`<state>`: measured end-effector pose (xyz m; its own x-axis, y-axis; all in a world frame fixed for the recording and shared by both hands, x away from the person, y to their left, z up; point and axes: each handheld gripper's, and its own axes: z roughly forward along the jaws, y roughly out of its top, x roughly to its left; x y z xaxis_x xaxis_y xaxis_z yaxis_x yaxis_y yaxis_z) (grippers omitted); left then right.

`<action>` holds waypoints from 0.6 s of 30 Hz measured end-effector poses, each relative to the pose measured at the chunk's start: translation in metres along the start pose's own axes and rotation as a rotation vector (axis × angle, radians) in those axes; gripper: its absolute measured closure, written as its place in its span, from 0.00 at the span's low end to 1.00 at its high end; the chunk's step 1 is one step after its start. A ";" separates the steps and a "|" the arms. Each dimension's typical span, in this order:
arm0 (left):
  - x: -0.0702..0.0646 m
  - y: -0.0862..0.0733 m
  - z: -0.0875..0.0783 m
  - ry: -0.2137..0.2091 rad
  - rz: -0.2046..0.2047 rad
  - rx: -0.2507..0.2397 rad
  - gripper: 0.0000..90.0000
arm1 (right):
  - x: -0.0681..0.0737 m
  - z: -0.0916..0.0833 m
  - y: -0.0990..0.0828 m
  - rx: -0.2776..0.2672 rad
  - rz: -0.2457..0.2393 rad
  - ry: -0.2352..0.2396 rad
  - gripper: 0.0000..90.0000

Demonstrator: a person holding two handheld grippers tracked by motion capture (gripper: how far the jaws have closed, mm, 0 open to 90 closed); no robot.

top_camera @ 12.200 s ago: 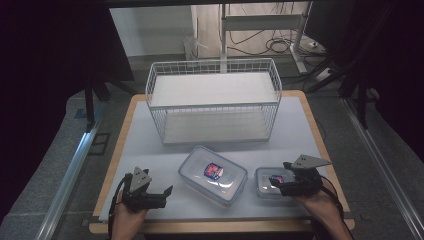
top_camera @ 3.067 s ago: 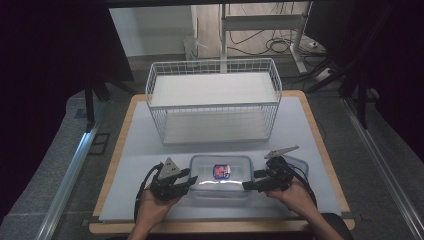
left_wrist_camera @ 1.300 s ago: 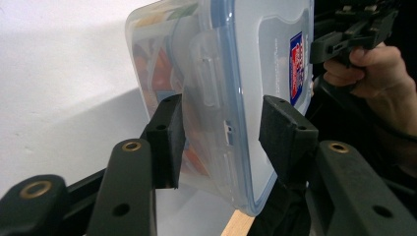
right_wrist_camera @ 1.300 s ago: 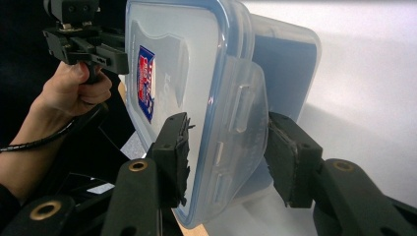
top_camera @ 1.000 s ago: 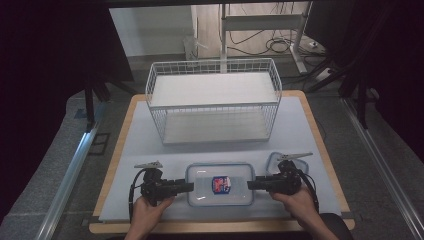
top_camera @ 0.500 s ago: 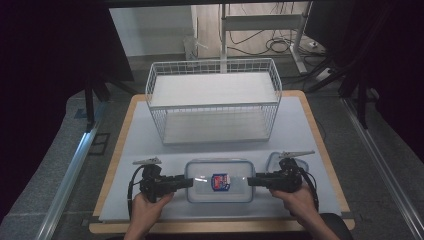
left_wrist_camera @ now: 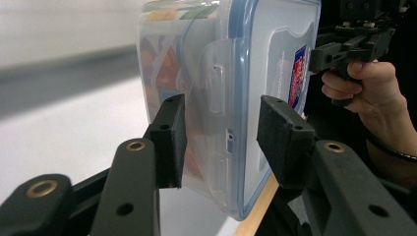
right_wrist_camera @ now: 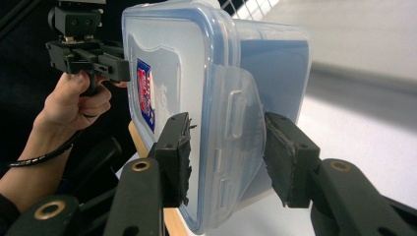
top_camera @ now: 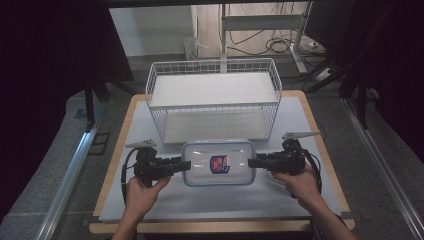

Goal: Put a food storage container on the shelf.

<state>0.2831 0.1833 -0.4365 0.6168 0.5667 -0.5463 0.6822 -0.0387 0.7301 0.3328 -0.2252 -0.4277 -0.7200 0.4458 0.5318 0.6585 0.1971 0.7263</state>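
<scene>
A clear plastic food container (top_camera: 217, 162) with a blue-rimmed lid and a red and blue label hangs level between my two grippers, in front of the wire basket. My left gripper (top_camera: 182, 164) is shut on its left end; in the left gripper view the jaws (left_wrist_camera: 221, 140) clamp the lid and base around the latch flap (left_wrist_camera: 216, 93). At the right end my right gripper (top_camera: 251, 162) is shut in the same way, with its jaws (right_wrist_camera: 226, 152) on either side of the container's (right_wrist_camera: 211, 98) latch flap. Something coloured shows inside the box.
A white wire basket (top_camera: 212, 106) stands at the back middle of the white mat (top_camera: 215, 200), just beyond the container. The wooden table edge (top_camera: 210, 226) runs along the front. A metal rail (top_camera: 70, 165) lies to the left of the table.
Both grippers have carried the container away from the person towards the basket, and it now appears raised off the mat. Twelve seconds ago it lay loose on the mat with the grippers apart from it.
</scene>
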 end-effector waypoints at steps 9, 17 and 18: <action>-0.006 0.033 -0.008 0.008 0.025 -0.033 0.62 | 0.006 -0.008 0.037 -0.033 -0.040 -0.004 0.60; -0.007 0.061 -0.014 0.015 0.040 -0.052 0.61 | 0.009 -0.012 0.066 -0.053 -0.057 -0.008 0.60; -0.008 0.064 -0.015 0.015 0.040 -0.054 0.61 | 0.009 -0.013 0.070 -0.058 -0.057 -0.008 0.60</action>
<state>0.3160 0.1888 -0.3796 0.6369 0.5782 -0.5100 0.6346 -0.0175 0.7726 0.3694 -0.2184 -0.3668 -0.7537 0.4428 0.4857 0.6028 0.1716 0.7792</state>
